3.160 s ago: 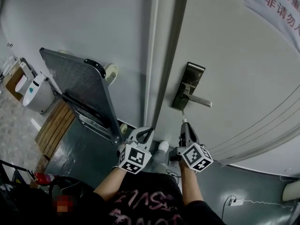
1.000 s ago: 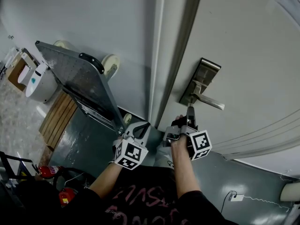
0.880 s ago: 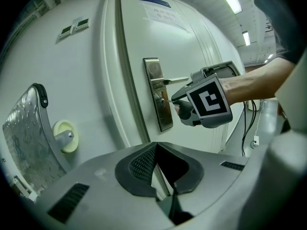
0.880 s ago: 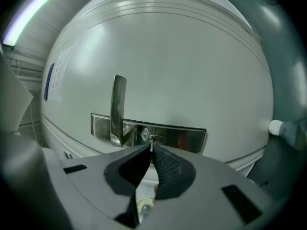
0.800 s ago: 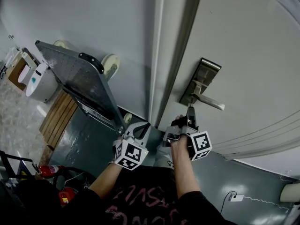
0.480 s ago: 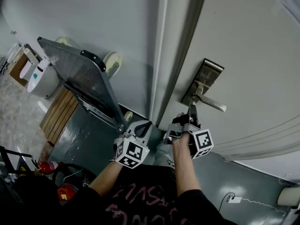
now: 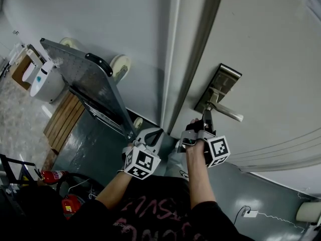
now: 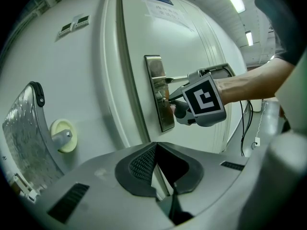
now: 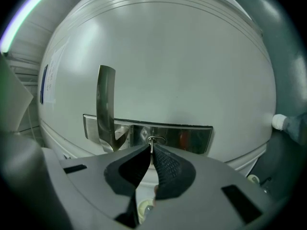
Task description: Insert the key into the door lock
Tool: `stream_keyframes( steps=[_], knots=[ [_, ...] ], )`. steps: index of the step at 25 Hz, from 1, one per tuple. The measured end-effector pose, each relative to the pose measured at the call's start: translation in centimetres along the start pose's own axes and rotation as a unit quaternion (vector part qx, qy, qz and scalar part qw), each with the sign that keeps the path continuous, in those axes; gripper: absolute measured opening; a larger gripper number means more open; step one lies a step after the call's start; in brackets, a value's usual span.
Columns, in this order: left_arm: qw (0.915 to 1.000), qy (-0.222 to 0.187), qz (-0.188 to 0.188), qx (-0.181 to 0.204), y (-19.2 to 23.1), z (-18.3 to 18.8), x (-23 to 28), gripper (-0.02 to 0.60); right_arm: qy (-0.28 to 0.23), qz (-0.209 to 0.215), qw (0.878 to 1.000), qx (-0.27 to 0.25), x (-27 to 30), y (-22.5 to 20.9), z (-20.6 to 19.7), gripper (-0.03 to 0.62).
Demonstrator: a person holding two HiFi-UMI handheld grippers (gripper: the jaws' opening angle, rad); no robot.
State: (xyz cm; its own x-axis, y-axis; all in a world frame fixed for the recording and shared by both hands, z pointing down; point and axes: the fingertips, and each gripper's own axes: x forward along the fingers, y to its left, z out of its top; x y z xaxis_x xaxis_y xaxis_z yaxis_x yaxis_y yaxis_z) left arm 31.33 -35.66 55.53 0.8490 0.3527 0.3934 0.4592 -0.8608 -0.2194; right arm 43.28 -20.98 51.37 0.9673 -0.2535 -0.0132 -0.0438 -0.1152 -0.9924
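The steel lock plate (image 7: 219,88) with its lever handle (image 7: 226,113) is fixed on the white door (image 7: 271,59). My right gripper (image 7: 205,115) is shut on a small metal key (image 9: 151,145). The key's tip sits at the keyhole (image 9: 155,140) in the lock plate (image 9: 187,137), just beside the lever handle (image 9: 105,104). From the left gripper view, the right gripper (image 8: 169,98) presses against the lock plate (image 8: 157,87). My left gripper (image 7: 158,132) hangs lower left of the lock, away from the door, and its pads (image 8: 144,164) meet with nothing between them.
A metal platform trolley (image 7: 85,82) with cream wheels (image 7: 119,66) leans on the wall left of the door frame (image 7: 173,59). A wooden pallet (image 7: 61,125), a white bin (image 7: 44,83) and a red fire extinguisher (image 7: 50,176) are on the floor at left. A wall socket (image 7: 250,214) lies at lower right.
Since 3.2 s ago the right gripper has risen from below the lock to the keyhole and rolled over. Over the last second it holds there; only the view shifts slightly.
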Motion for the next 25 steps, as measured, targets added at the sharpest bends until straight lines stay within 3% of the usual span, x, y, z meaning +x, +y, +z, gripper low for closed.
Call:
stream_keyframes(
  steps=[18,25],
  knots=[
    [1.0,0.001,0.0,-0.004,-0.52,0.32,0.71,0.012,0.022,0.007,1.0,-0.016,0.24,0.04,0.03,0.08],
    [1.0,-0.001,0.0,-0.005,-0.55,0.06,0.35,0.012,0.037,0.011,0.998,-0.051,0.01,0.27,0.01,0.083]
  ],
)
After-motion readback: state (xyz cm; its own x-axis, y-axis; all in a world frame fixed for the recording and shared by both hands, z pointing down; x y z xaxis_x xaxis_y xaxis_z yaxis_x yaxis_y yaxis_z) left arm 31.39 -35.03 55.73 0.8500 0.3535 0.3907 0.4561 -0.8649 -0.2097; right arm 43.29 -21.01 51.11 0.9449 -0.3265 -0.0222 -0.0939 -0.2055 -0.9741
